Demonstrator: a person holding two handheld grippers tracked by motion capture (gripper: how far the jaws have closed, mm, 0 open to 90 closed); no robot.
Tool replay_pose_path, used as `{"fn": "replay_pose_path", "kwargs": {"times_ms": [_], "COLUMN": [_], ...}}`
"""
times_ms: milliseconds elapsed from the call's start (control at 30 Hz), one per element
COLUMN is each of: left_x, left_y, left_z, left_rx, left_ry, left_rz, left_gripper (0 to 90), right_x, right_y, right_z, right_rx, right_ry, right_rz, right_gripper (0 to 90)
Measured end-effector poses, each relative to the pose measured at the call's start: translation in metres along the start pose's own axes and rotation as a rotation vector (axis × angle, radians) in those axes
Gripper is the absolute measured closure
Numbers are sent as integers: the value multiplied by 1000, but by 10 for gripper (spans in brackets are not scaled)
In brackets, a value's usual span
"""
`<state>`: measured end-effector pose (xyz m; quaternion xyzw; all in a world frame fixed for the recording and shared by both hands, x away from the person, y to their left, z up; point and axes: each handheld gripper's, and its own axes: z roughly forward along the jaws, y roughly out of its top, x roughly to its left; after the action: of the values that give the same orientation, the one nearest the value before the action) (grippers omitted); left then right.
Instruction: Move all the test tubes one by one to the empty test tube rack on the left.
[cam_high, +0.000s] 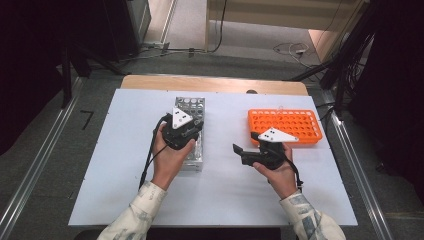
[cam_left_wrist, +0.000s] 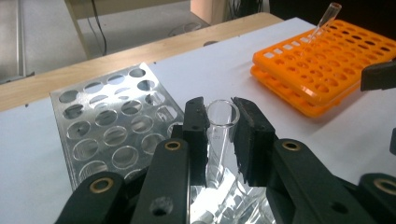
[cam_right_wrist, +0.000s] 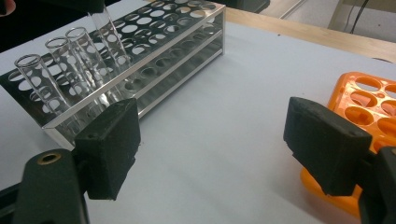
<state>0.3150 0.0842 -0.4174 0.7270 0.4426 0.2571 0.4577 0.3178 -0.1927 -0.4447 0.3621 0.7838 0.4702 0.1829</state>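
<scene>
Left gripper view has the left gripper (cam_left_wrist: 219, 140) clamped on a glass test tube (cam_left_wrist: 219, 135) upright between its pads, above the metal rack (cam_left_wrist: 107, 135): lower it straight into a hole (the right gripper (cam_right_wrist: 210, 149) waits with jaws apart).

Bright even overhead light, dark room edges, glare on the metal rack (cam_left_wrist: 112, 135).
</scene>
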Motion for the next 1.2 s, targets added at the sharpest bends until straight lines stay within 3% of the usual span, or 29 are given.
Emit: {"fn": "replay_pose_path", "kwargs": {"times_ms": [233,500,567,667,833,1100,1200], "left_x": [-1,1,1,2,1,16,22], "left_y": [-3,-1,-1,1,0,-11,-15], "left_z": [3,-2,-4,-5,-11,-20,-23], "left_rx": [30,7,-10,-47,-63,-26,-31], "left_ry": [-7,-18,-32,-54,-4,7,13], "left_rz": [-5,-30,-53,-114,-102,-96,-119], "left_gripper": [709,644,568,357,209,173,172], "right_x": [1,0,-1,-2,-6,-21,-30], "right_y": [0,0,0,0,1,0,-2], "right_z": [2,1,0,0,-1,-5,-8], "right_rx": [6,3,-1,0,0,-6,-4], "right_ry": [2,-4,-7,-7,-19,-63,-84], "right_rz": [-5,-2,0,4,9,32,52], "right_gripper": [173,173,173,173,173,173,172]}}
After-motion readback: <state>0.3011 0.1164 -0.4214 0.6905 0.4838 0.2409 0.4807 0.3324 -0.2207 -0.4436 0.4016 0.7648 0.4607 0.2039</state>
